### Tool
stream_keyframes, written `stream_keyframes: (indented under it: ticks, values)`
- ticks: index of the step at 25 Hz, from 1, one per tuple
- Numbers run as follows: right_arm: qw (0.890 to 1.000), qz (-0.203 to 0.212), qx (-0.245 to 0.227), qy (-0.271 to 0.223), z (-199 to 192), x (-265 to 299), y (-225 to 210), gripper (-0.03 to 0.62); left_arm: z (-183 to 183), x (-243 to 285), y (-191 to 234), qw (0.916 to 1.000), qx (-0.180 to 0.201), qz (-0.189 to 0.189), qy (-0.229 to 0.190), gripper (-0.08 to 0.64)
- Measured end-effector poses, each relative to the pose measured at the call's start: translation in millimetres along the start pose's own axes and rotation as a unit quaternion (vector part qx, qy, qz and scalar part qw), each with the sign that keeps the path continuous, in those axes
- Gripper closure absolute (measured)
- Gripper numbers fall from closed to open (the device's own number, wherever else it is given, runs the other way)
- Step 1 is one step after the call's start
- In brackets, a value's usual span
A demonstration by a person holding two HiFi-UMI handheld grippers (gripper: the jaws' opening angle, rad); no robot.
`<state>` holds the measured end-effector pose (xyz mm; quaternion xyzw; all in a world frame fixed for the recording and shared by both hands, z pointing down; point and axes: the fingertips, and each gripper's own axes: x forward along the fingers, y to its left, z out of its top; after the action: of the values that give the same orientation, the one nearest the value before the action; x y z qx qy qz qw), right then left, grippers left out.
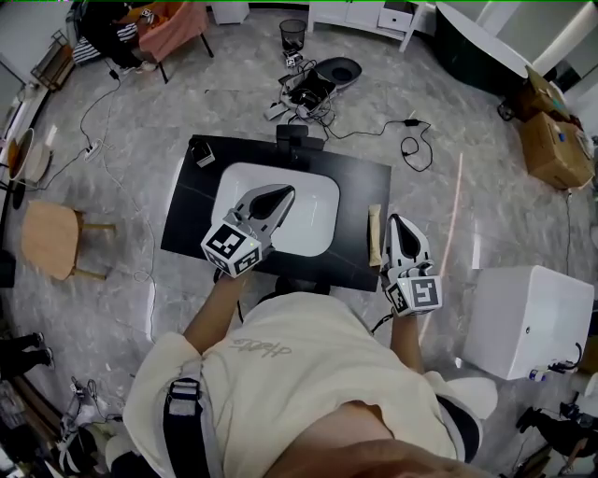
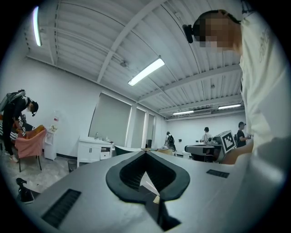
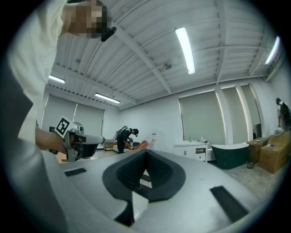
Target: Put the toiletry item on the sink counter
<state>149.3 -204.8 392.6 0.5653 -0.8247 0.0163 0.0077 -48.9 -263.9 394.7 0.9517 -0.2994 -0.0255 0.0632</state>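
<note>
Beige long tube (image 1: 374,235) just left of right gripper (image 1: 396,222) looks light and squishy, so pinch mid-body. That one and left gripper (image 1: 283,193) are pressed together, empty.

Dark obj (image 1: 203,153) at counter (image 1: 190,222) corner: too small, maybe a box.

A wooden stool (image 1: 51,238) stands at the left on the grey floor (image 1: 131,187). Farther off, a tangle of cables (image 1: 304,93) lies beside a round black thing (image 1: 338,70), with a mesh wastebasket (image 1: 292,35) just behind. A dark bathtub (image 1: 481,51) and cardboard boxes (image 1: 551,140) sit at the far right, with a white box (image 1: 528,317) nearer. A chair (image 1: 173,28) draped in orange cloth stands far left. Strip lights (image 2: 145,71) run along the ribbed ceiling (image 2: 91,36).
</note>
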Motion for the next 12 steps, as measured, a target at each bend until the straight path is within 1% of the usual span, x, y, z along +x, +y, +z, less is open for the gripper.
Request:
stream_keyframes:
  ticks: [3, 8, 12]
  values:
    - [1.0, 0.008, 0.002, -0.002, -0.4, 0.1, 4.8, 0.595, -2.4, -7.5, -6.0, 1.0, 0.004, 0.002, 0.005, 0.557]
    - [1.0, 0.028, 0.01, 0.007, -8.2, -1.8, 13.2, 0.595, -5.5, -18.6, -9.8, 0.9999, 0.001, 0.007, 0.008, 0.557]
    - [0.999, 0.029, 0.006, 0.014, -7.1, -8.0, 19.8, 0.595, -4.1, -24.4, -11.5, 0.9999, 0.002, 0.007, 0.011, 0.557]
